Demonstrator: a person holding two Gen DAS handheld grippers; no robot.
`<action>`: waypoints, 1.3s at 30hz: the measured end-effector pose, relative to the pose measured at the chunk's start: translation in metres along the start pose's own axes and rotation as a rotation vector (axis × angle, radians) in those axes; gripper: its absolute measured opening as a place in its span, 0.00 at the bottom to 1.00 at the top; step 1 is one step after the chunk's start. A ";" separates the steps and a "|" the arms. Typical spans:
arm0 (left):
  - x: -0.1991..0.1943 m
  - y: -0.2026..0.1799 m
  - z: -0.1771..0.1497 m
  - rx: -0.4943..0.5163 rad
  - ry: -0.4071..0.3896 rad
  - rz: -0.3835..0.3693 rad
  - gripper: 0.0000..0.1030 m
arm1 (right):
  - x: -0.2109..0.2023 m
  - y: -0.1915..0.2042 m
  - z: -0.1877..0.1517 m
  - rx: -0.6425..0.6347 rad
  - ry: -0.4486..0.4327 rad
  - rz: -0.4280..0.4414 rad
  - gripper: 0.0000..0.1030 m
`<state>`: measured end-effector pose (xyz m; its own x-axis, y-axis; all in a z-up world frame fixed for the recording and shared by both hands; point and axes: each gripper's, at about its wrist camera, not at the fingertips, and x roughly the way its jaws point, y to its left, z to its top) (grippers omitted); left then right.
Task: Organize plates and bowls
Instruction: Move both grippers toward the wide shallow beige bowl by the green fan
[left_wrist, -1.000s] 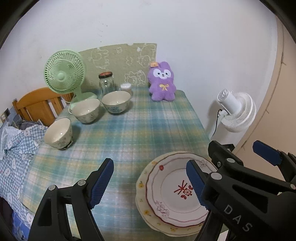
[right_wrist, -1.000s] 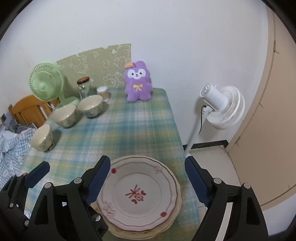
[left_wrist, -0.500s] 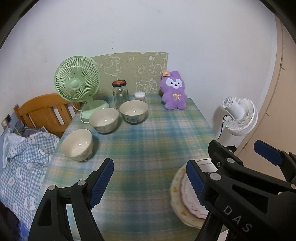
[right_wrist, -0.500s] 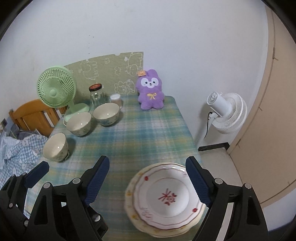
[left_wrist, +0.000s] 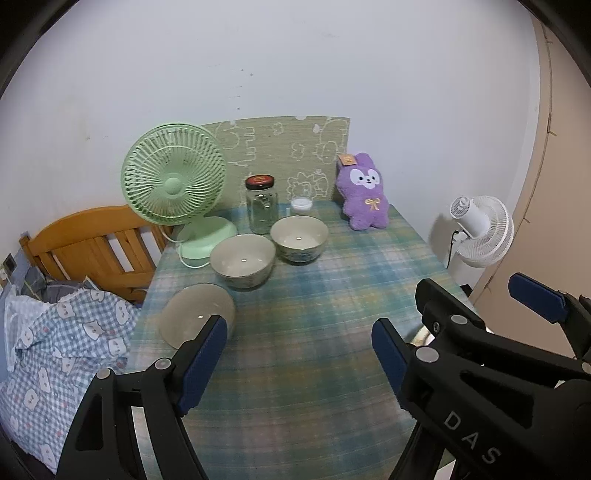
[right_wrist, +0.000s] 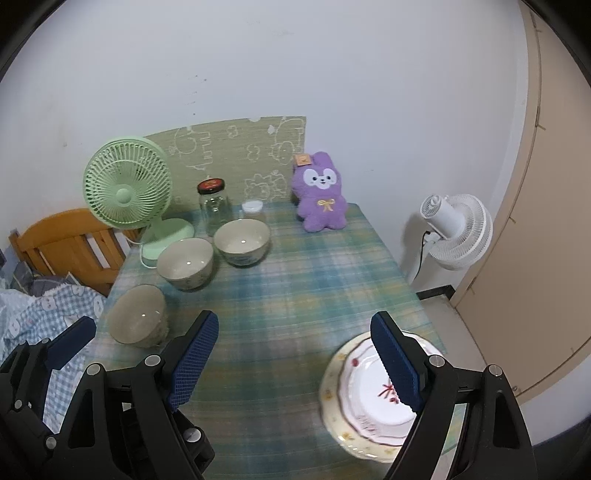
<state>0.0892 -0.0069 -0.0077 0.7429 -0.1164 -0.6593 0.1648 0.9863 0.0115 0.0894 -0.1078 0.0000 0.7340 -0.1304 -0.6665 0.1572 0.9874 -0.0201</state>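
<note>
Three beige bowls stand apart on the plaid tablecloth: a near left bowl (left_wrist: 197, 315) (right_wrist: 136, 316), a middle bowl (left_wrist: 243, 260) (right_wrist: 185, 263) and a far bowl (left_wrist: 299, 238) (right_wrist: 242, 242). Stacked plates (right_wrist: 364, 391), the top one white with a red mark, sit at the table's near right corner. In the left wrist view only a sliver of them (left_wrist: 421, 336) shows behind the right gripper. My left gripper (left_wrist: 295, 365) is open and empty above the near table, right of the near bowl. My right gripper (right_wrist: 293, 363) is open and empty, its right finger over the plates.
At the table's back stand a green desk fan (left_wrist: 173, 181), a glass jar (left_wrist: 261, 205), a small white-lidded jar (left_wrist: 301, 205) and a purple plush rabbit (left_wrist: 364, 197). A wooden chair (left_wrist: 92, 247) and checked cloth (left_wrist: 55, 347) lie left. A white floor fan (right_wrist: 456, 229) stands right.
Both grippers have moved left and pulled back from the plates. The plates slid toward the right edge of both views and the bowls came nearer. Both grippers stayed open.
</note>
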 end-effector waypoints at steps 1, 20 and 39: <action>0.000 0.004 0.000 0.003 0.001 0.004 0.80 | 0.000 0.005 0.000 -0.001 -0.001 0.002 0.84; 0.045 0.077 0.008 -0.120 0.009 0.199 0.80 | 0.068 0.083 0.024 -0.073 0.018 0.188 0.84; 0.130 0.150 0.000 -0.124 0.082 0.195 0.72 | 0.152 0.160 0.014 -0.065 0.083 0.179 0.74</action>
<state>0.2102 0.1264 -0.0916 0.6967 0.0822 -0.7126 -0.0608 0.9966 0.0555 0.2359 0.0289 -0.0942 0.6890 0.0530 -0.7229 -0.0158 0.9982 0.0581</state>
